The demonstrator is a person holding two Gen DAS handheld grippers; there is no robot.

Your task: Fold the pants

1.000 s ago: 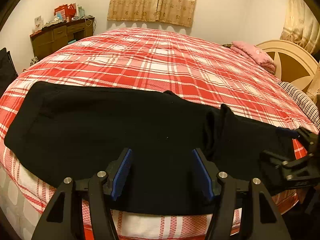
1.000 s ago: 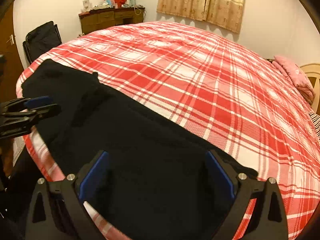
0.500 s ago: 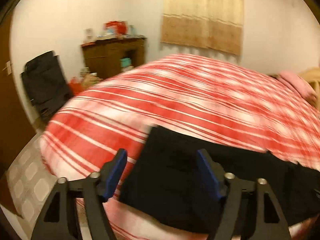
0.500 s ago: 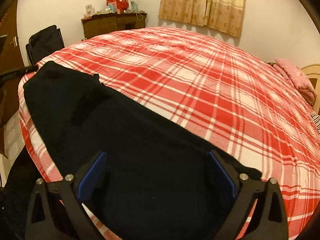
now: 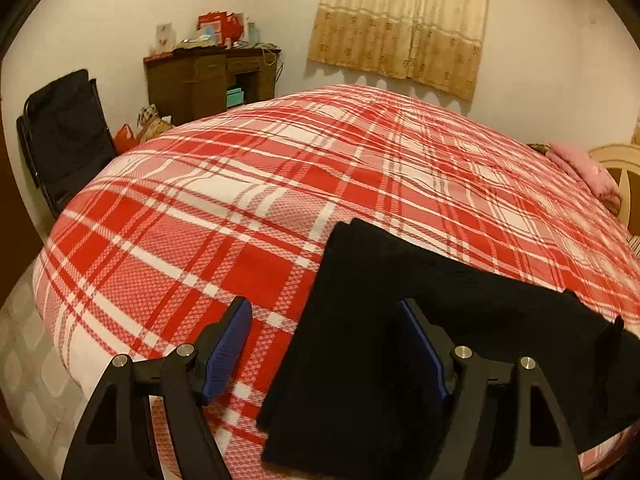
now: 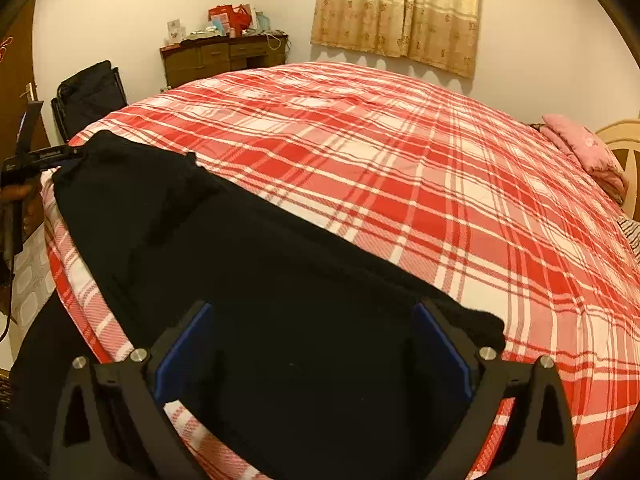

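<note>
Black pants [image 6: 280, 280] lie flat along the near edge of a bed with a red and white plaid cover [image 6: 400, 160]. In the left wrist view the pants' left end [image 5: 360, 320] lies under my open left gripper [image 5: 328, 344], whose left finger is over bare plaid and right finger over the cloth. My right gripper [image 6: 312, 352] is open just above the pants' right part, holding nothing. The left gripper also shows at the far left of the right wrist view [image 6: 36, 156], beside the pants' end.
A brown dresser [image 5: 208, 80] with clutter stands by the far wall. A black folding chair [image 5: 64, 136] is at the left beside the bed. A pink pillow [image 5: 584, 168] and cream headboard [image 5: 624, 176] are at the right. Tiled floor [image 5: 24, 360] lies below the bed's corner.
My left gripper has swung left from over the middle of the pants to their left end. The right gripper has barely moved. The pants have not moved.
</note>
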